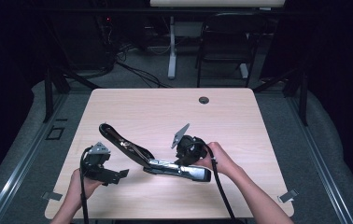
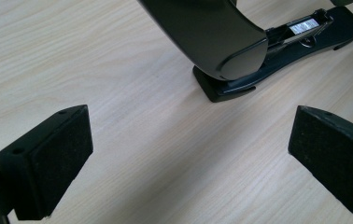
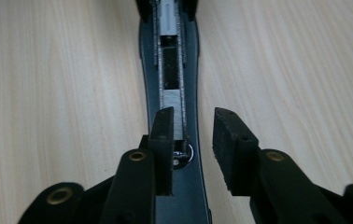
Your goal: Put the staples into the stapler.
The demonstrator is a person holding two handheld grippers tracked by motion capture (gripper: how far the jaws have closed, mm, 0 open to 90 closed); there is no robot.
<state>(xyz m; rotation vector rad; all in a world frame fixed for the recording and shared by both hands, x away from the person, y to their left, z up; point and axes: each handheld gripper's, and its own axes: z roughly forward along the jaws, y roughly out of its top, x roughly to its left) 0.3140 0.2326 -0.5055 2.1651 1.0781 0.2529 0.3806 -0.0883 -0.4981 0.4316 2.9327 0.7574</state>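
A long black stapler (image 1: 179, 171) lies on the wooden table (image 1: 165, 109), swung open. Its top arm (image 1: 118, 139) rises up and to the left, and its base with the metal staple channel (image 3: 170, 70) lies flat. My right gripper (image 1: 184, 162) points down over the base near its front end. Its jaws (image 3: 193, 128) stand a little apart above the channel, with the left pad (image 3: 163, 135) over the channel's edge and nothing pinched. My left gripper (image 1: 121, 176) sits left of the stapler, wide open (image 2: 188, 135), facing the rounded end of the top arm (image 2: 212, 37).
A round cable hole (image 1: 204, 100) sits near the table's far edge. Beyond the table stand a dark chair (image 1: 226, 42) and a white desk leg (image 1: 172, 51) on grey carpet. A cable (image 1: 221, 186) trails from the right gripper toward the near edge.
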